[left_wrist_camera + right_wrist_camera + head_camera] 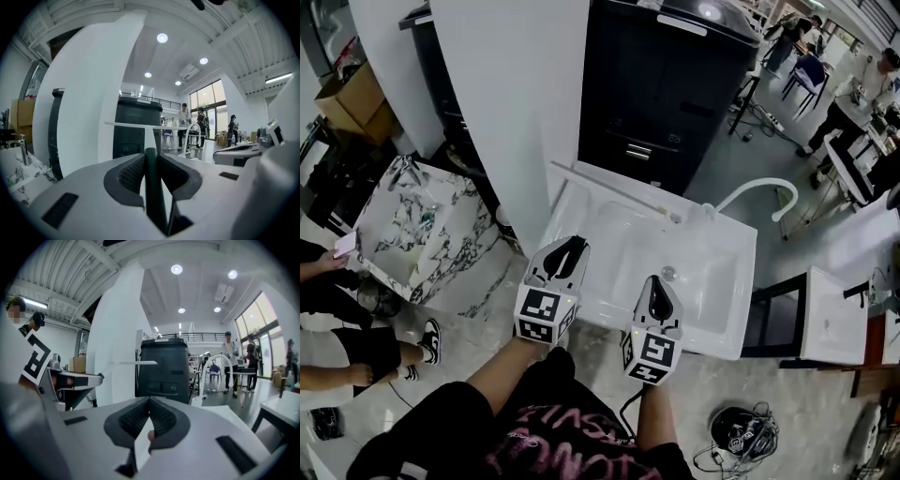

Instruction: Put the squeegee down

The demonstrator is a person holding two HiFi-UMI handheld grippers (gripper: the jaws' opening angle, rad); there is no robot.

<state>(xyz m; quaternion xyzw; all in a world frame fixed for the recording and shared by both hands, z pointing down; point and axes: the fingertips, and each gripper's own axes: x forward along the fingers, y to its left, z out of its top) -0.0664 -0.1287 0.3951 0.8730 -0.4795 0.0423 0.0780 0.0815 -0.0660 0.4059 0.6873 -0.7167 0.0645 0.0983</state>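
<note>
My left gripper (575, 244) (151, 153) is shut on the dark green handle of the squeegee (152, 187). From the handle a white stem rises to a long white blade (136, 124). In the head view that blade (614, 190) lies crosswise over the far rim of the white sink (712, 309). The right gripper view shows the same blade (137, 363) ahead at its left. My right gripper (660, 284) (149, 400) hovers over the sink's front part, beside the left one, with its fingertips together and nothing between them.
A white curved faucet (761, 190) rises at the sink's far right. Behind the sink stand a black cabinet (666, 84) and a white pillar (506, 103). A marble basin (412, 225) and a person's legs are at the left. A white table (830, 323) and floor cables (741, 433) lie right.
</note>
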